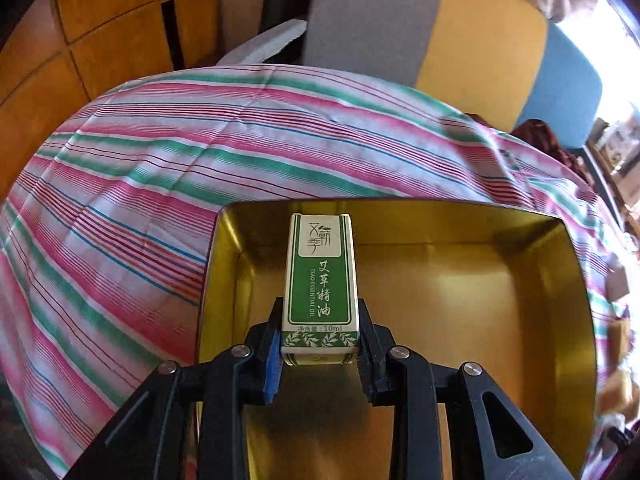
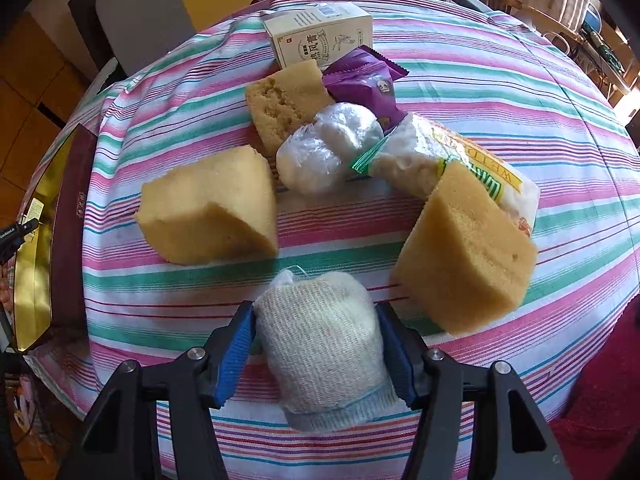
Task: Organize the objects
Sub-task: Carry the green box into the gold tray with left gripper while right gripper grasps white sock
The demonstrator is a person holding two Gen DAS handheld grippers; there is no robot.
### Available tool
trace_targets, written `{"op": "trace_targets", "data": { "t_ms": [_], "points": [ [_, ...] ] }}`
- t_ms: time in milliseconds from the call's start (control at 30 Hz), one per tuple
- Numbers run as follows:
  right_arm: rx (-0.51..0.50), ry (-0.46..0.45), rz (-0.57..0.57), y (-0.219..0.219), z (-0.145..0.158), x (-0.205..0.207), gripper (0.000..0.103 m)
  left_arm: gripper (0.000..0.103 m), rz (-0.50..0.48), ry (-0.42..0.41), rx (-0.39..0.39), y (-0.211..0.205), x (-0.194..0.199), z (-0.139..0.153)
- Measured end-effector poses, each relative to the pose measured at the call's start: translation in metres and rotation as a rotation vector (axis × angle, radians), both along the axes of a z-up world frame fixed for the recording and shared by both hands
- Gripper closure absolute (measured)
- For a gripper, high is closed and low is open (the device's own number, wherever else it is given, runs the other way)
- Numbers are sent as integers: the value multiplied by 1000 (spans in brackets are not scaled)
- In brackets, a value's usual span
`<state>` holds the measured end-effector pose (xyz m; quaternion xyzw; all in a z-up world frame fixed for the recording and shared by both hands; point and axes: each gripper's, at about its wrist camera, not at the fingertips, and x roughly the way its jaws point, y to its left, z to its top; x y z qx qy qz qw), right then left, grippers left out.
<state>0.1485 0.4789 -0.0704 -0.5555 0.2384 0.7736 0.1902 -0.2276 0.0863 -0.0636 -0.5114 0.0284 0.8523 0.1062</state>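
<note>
Bench draped in a striped cloth (image 2: 460, 80), pink, green and white; wooden panels and grey, yellow and blue cushions behind it. Left wrist view: the left gripper (image 1: 320, 332) holds a small green-and-white oil box (image 1: 320, 280), jaws closed on its lower sides, box upright and leaning slightly away from the camera. Box sits over the near-left part of a gold tin (image 1: 480, 280), whose floor looks bare around it; cannot tell whether the box touches the floor. The tin lies on the cloth, its far rim across mid-frame. Right wrist view, left to right: the same tin (image 2: 32, 280) at the far left edge, maroon outer wall facing the cloth, with the left gripper's tip just showing over it. Then a big yellow sponge (image 2: 212, 208) lying on the cloth. Behind it, a thinner sponge slab (image 2: 284, 100), tilted against a cream carton (image 2: 320, 32) at the far side. Centre: a clear plastic wad (image 2: 328, 148), touching the slab. A purple packet (image 2: 364, 80) rests between carton and wad. Near centre, the right gripper (image 2: 320, 340) has its jaws closed against both sides of a white knitted bundle (image 2: 324, 352), blue pads pressing the fabric; the bundle rests on the cloth. Right of the wad, a snack bag (image 2: 440, 152) with green and yellow print, lying diagonally. A third sponge (image 2: 464, 256) overlaps its near end, tilted on one edge.
</note>
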Motion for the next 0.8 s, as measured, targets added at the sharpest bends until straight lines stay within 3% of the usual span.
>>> {"op": "trace_targets", "data": {
  "t_ms": [67,200,333,467,800],
  "points": [
    [0,0,1,1,0,0,42,70,21,11,-27,1,-4,-3],
    [0,-2,4,-1,-3,-7,43,52,15,56,-62,1,1,2],
    [1,-2,5,-1,-3,-7,43,51,-23,119,-75,-2,21,16],
    [4,-2,6,-2,-4,-8,43,35,-46,185,-8,-11,65,37],
    [15,5,35,-8,-5,-14,44,34,-179,198,120,-7,175,43]
  ]
}}
